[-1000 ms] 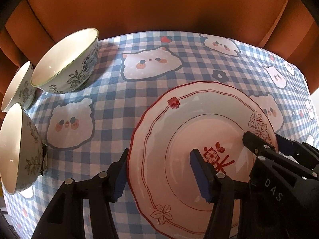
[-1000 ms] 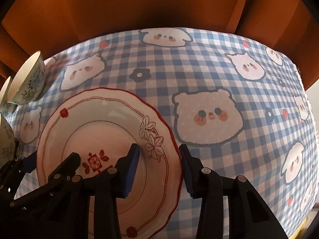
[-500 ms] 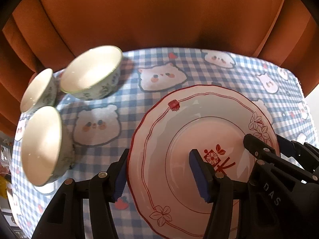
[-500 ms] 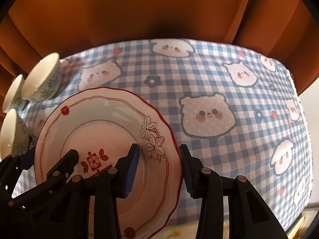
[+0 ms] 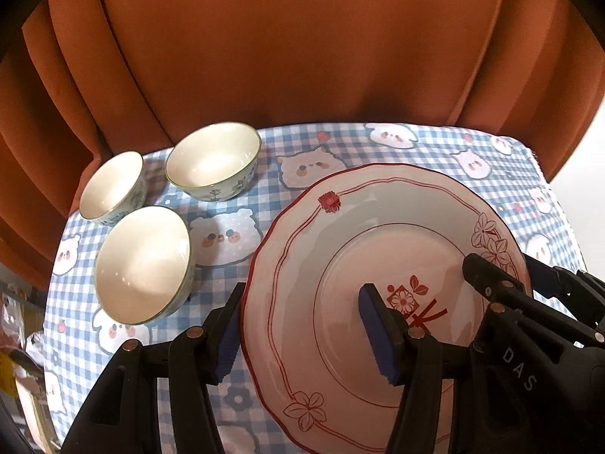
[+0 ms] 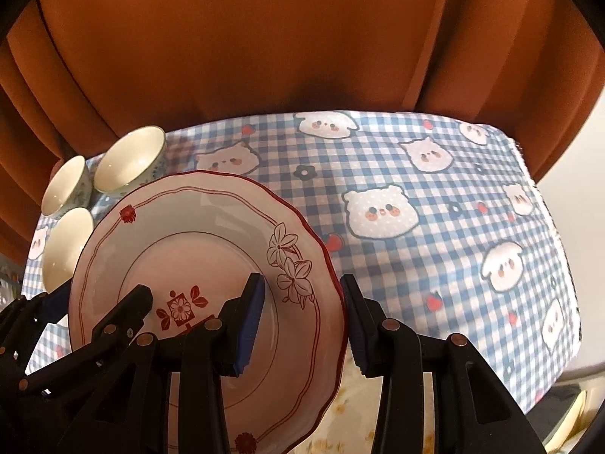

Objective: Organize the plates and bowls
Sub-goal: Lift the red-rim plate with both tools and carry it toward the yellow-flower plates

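A white plate [image 5: 340, 234] with a red scalloped rim and flower prints hangs in the air above the blue checked tablecloth [image 5: 234, 189]. My left gripper [image 5: 302, 325] is shut on its left rim, one blue pad under the edge and one on the plate's face. My right gripper [image 6: 302, 302] is shut on the opposite rim of the plate [image 6: 196, 219] in the same way. Each gripper shows in the other's view: the right gripper [image 5: 529, 302], the left gripper [image 6: 75, 321]. Three white bowls [image 5: 213, 160] [image 5: 113, 185] [image 5: 141, 263] stand upright in a cluster at the table's far left.
Orange curtain [image 5: 302, 56] hangs right behind the table. The tablecloth [image 6: 435, 208] with bear prints spreads to the right of the plate, ending at the right edge [image 6: 544, 204]. The bowls [image 6: 130, 160] sit close to the curtain and the left edge.
Both grippers have risen with the plate held between them, so the table and bowls look smaller and farther below. The bowls have not moved on the cloth.
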### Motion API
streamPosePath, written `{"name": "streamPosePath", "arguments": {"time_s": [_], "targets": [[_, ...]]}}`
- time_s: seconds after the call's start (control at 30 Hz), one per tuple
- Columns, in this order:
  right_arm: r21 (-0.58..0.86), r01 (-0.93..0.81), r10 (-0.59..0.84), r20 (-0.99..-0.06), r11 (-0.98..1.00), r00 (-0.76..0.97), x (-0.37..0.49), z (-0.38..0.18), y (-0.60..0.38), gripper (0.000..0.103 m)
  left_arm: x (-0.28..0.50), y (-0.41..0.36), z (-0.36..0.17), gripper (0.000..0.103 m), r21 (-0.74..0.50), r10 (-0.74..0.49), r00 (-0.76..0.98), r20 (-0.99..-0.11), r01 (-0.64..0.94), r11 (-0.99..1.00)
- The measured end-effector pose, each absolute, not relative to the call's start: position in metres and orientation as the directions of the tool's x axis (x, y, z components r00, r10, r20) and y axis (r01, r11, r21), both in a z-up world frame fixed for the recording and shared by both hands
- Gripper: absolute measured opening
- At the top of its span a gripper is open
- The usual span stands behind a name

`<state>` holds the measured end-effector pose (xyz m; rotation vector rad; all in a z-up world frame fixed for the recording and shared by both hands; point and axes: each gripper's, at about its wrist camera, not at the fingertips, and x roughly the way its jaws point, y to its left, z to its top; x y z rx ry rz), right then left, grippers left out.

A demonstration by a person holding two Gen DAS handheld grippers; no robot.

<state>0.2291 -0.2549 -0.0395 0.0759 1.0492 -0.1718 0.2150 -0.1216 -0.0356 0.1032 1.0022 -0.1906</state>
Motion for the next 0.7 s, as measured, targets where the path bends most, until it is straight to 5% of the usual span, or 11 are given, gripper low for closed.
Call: {"name": "streamPosePath", "arguments": {"time_s": [0.7], "targets": [[-0.024, 0.284, -0.161, -0.869, 0.959, 0.469, 0.137, -0.023, -0.293, 0.044, 0.147, -0.162, -0.034, 0.059, -0.025, -0.180, 0.485, -0.856, 0.309, 0.951]]}}
